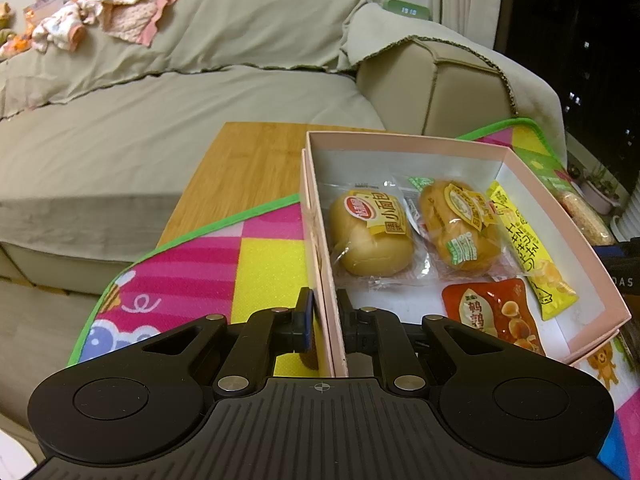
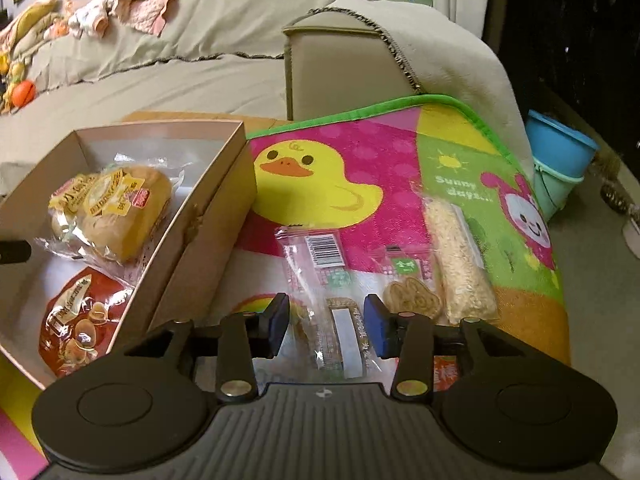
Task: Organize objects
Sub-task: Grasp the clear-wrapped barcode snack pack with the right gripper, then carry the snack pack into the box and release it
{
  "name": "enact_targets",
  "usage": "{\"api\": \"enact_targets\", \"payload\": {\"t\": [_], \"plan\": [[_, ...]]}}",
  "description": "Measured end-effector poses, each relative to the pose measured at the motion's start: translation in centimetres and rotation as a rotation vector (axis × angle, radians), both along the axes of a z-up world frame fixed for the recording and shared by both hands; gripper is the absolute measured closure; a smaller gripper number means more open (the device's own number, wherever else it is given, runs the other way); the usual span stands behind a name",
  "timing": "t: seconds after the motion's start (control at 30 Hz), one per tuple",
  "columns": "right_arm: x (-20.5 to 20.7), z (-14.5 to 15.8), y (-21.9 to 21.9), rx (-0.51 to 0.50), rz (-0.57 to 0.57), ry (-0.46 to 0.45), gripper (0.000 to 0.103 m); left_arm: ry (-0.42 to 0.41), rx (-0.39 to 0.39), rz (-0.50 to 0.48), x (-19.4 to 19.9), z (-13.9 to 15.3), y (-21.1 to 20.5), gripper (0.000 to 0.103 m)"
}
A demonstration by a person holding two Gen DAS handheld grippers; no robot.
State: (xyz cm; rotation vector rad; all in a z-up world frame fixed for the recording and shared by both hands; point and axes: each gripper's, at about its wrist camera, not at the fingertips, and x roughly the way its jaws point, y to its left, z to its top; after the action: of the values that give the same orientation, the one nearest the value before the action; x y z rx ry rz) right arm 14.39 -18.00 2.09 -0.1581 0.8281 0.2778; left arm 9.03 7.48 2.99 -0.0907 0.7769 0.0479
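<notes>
1. The left gripper (image 1: 325,312) pinches the near wall of the pink box (image 1: 568,236); a tug could bend the wall or tip the box
2. The right gripper (image 2: 326,326) is open, its fingers straddling a clear snack packet (image 2: 332,300); slick film may slip out as they close
3. The oat bar (image 2: 460,256), just right of those fingers, could get nudged

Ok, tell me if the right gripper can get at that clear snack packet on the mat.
Probably yes. The right gripper is open, its jaws either side of the clear snack packet, which lies flat on the mat. Nothing covers it; the pink box sits clear to the left.
</notes>
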Motion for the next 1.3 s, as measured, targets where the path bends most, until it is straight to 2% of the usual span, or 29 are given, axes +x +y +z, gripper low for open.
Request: {"api": "enact_targets", "payload": {"t": [0.2, 0.43, 0.6, 0.9, 1.03, 1.17, 1.3], "plan": [[-1.0, 0.2, 0.7, -0.014, 0.045, 0.03, 0.064, 0.0, 0.004, 0.002, 0.0, 0.0, 0.1, 0.09], [0.0, -0.2, 0.3, 0.028, 0.014, 0.043, 0.065, 0.01, 0.003, 0.001, -0.1, -0.3, 0.1, 0.09], [-2.7, 0.8, -0.4, 0.005, 0.004, 0.022, 0.067, 0.009, -0.003, -0.001, -0.3, -0.4, 0.2, 0.09], [-12.6, 5.9, -3.0, 0.043, -0.01, -0.022, 0.067, 0.001, -0.024, 0.003, -0.4, -0.4, 0.4, 0.09], [-16.0, 8.5, -2.1, 0.049, 0.038, -0.049, 0.067, 0.0, -0.03, 0.003, -0.4, -0.4, 0.5, 0.089], [-17.4, 10.9, -0.1, 0.064, 0.107, -0.098, 0.067, -0.001, -0.032, 0.004, -0.4, -0.4, 0.5, 0.089], [-16.5, 12.4, 2.0, 0.142, 0.146, -0.11, 0.067, 0.0, -0.04, 0.004, -0.4, -0.4, 0.6, 0.089]]}}
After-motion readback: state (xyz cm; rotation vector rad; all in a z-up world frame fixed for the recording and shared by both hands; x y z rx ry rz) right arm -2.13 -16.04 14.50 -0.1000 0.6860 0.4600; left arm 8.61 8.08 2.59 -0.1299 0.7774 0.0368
